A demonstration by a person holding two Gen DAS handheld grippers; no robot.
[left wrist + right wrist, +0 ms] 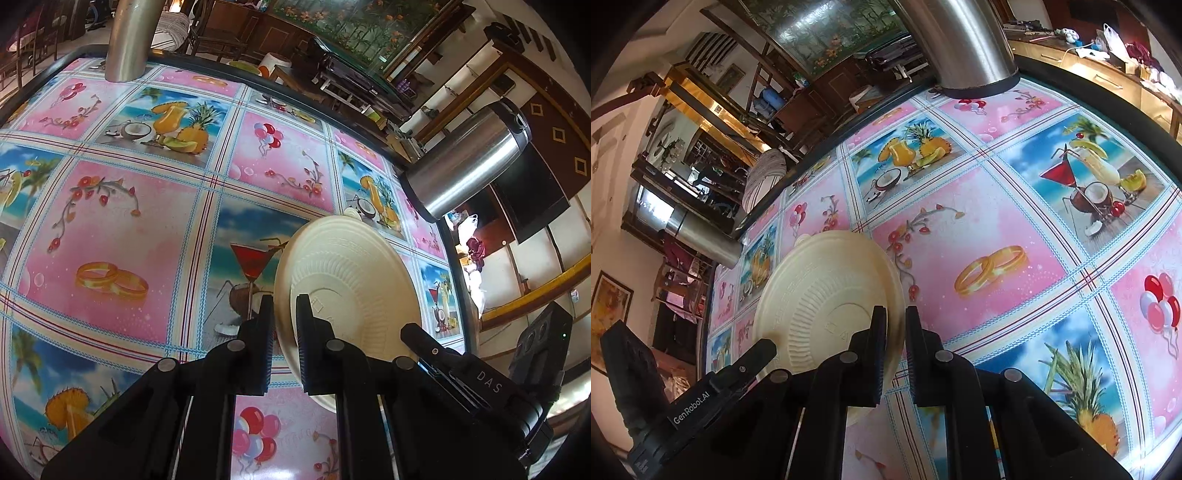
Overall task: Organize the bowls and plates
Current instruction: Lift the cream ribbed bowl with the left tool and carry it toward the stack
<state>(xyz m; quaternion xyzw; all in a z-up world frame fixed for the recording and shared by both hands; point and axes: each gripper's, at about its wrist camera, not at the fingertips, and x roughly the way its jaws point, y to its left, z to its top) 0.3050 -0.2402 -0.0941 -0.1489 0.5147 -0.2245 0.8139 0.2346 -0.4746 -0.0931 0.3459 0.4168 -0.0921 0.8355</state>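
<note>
A cream plate (343, 273) is held upside down above the table, its ribbed underside toward both cameras. My left gripper (284, 314) is shut on one edge of its rim. My right gripper (895, 325) is shut on the opposite edge of the same plate (827, 291). The right gripper's black body shows past the plate in the left wrist view (476, 376), and the left gripper's body shows in the right wrist view (713, 384). A small cream piece (351, 212) peeks out behind the plate's far edge; I cannot tell what it is.
The table (122, 229) has a pink and blue patterned cloth with a dark rim. A steel flask (465, 166) stands near the table's edge, and it also shows in the right wrist view (701, 236). A second steel cylinder (129, 37) stands at the far side.
</note>
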